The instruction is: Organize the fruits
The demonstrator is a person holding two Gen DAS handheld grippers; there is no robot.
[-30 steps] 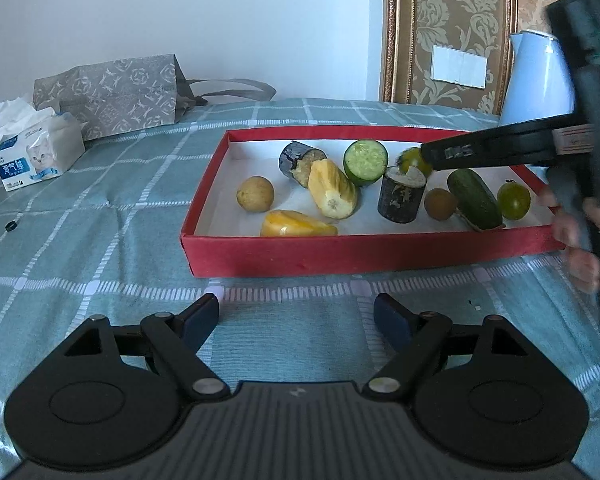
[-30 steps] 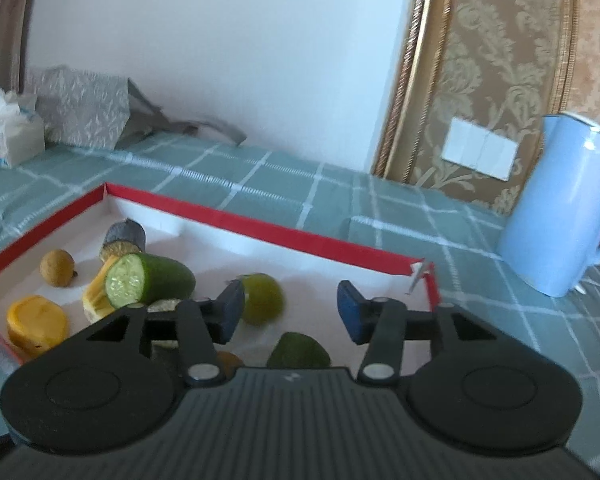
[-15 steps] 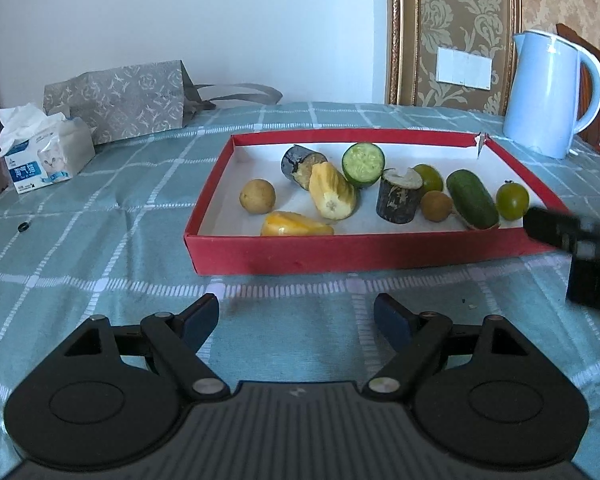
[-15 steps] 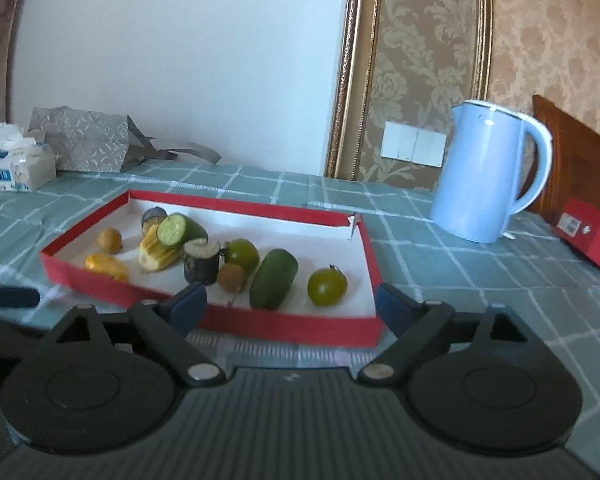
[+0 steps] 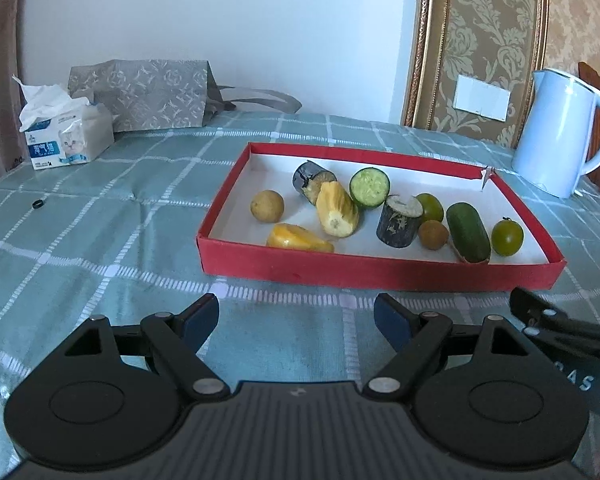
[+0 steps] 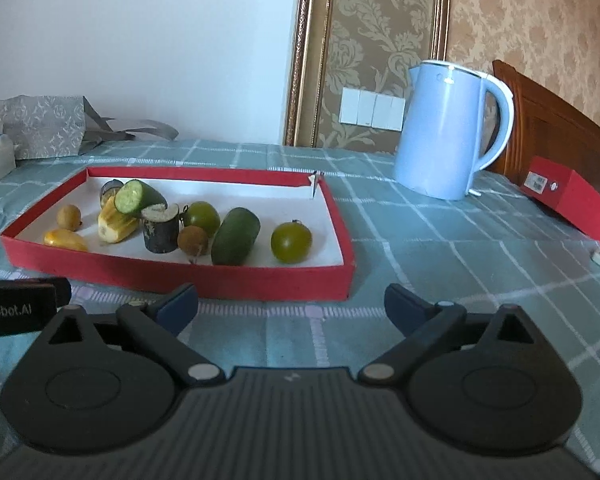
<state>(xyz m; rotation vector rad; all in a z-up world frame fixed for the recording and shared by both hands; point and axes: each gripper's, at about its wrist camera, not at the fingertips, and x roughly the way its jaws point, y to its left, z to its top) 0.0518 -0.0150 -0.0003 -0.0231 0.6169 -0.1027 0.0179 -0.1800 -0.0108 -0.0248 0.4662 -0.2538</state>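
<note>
A red tray (image 5: 340, 270) (image 6: 180, 276) with a white floor holds several pieces of produce: a cut cucumber (image 5: 369, 187) (image 6: 138, 199), a whole green piece (image 5: 468, 232) (image 6: 235, 236), green round fruits (image 5: 507, 237) (image 6: 291, 242), yellow pieces (image 5: 336, 209) (image 6: 116, 222), dark cut stubs (image 5: 398, 221) (image 6: 161, 228) and small brown fruits (image 5: 267, 206) (image 6: 193, 240). My left gripper (image 5: 296, 320) is open and empty, in front of the tray. My right gripper (image 6: 292, 308) is open and empty, near the tray's front right corner.
A pale blue kettle (image 5: 556, 136) (image 6: 448, 128) stands right of the tray. A tissue pack (image 5: 66, 136) and a grey paper bag (image 5: 148, 96) sit at the back left. A red box (image 6: 572, 200) lies at the far right. A small black ring (image 5: 39, 203) lies on the cloth.
My right gripper has pulled back out of the tray to the near side of the table and opened wider. The left gripper has stayed in place.
</note>
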